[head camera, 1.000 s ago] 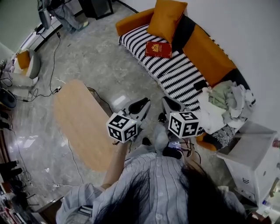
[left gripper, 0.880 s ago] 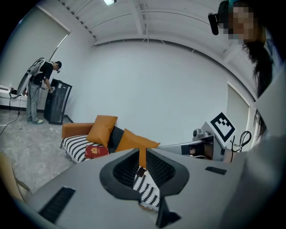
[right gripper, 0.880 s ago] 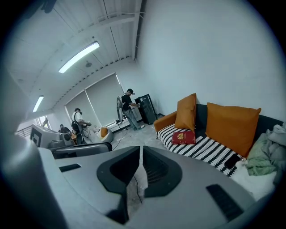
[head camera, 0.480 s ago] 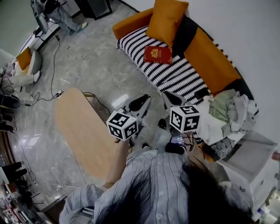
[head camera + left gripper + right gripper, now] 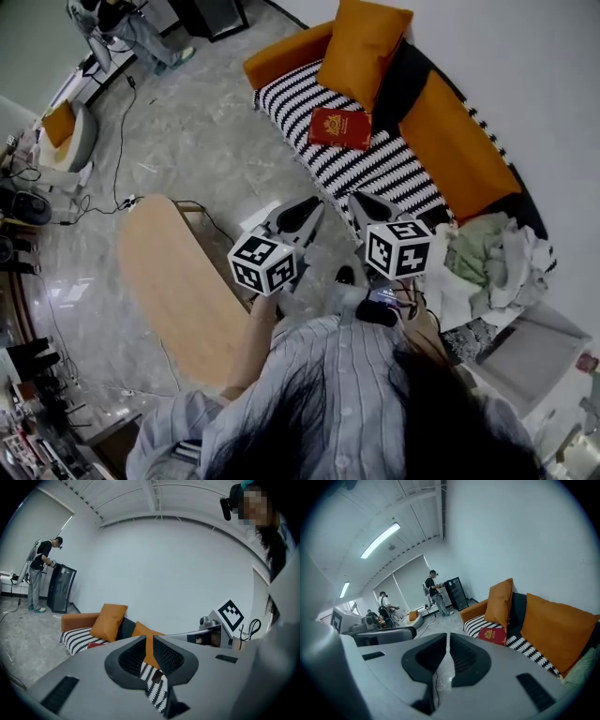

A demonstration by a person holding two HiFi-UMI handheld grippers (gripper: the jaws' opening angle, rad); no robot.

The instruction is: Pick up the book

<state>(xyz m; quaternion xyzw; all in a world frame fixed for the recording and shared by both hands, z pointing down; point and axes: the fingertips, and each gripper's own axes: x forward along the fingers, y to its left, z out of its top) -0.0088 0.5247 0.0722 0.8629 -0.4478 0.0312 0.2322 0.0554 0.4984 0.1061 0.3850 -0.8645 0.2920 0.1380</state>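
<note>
Grey marbled floor (image 5: 187, 122), with an orange-backed sofa (image 5: 450, 131) set along the white wall. Left gripper (image 5: 150, 641): jaws pressed together, nothing between them, only the sofa's striped seat seen beyond their tips. Right gripper (image 5: 447, 641): jaws likewise brought together and empty. In the head view both grippers were held side by side in front of the person, tips toward the sofa, each with its marker cube (image 5: 262, 264) facing up. One red book (image 5: 339, 128) with a gold emblem lay flat on the black-and-white striped seat, just in front of the upright orange cushion (image 5: 361, 47) and well apart from both grippers; in the right gripper view it lay ahead and to the right of the jaws. One light wooden table (image 5: 173, 281) stood to the left gripper's side. One heap of clothes (image 5: 487, 262) lay at the sofa's near end. Against a second earlier, the book sat lower in the head view, nearer the gripper tips, and both pairs of jaws had stayed closed.
</note>
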